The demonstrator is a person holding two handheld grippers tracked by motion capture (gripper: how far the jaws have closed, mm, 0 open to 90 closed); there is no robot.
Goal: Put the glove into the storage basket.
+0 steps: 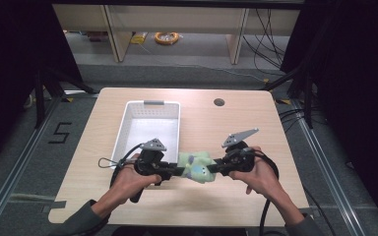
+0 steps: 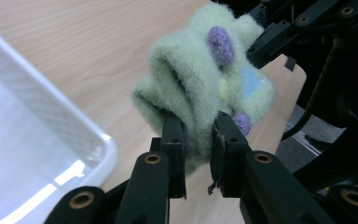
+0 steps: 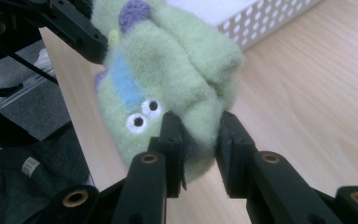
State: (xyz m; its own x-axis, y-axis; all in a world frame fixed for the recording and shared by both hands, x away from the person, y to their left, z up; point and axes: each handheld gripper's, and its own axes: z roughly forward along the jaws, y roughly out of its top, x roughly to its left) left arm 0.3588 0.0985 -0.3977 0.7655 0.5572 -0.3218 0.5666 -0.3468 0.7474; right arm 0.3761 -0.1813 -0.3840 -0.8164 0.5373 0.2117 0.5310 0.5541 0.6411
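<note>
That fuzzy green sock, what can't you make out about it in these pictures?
- Fuzzy green sock: its full shape is bunched between the left gripper and right gripper in the high view.
- Sock's pinched parts: hidden behind black jaws in both gripper views.
- White basket contents: its near end lies behind the left gripper.

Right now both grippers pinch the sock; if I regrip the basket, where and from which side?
Take the basket by its near short rim, coming from above: it sits open side up beside the left gripper, and that thin rim suits a pinch.

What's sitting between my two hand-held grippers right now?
A fuzzy green sock, pinched from both sides by the left hand-held gripper and right hand-held gripper, as the high view shows.
</note>
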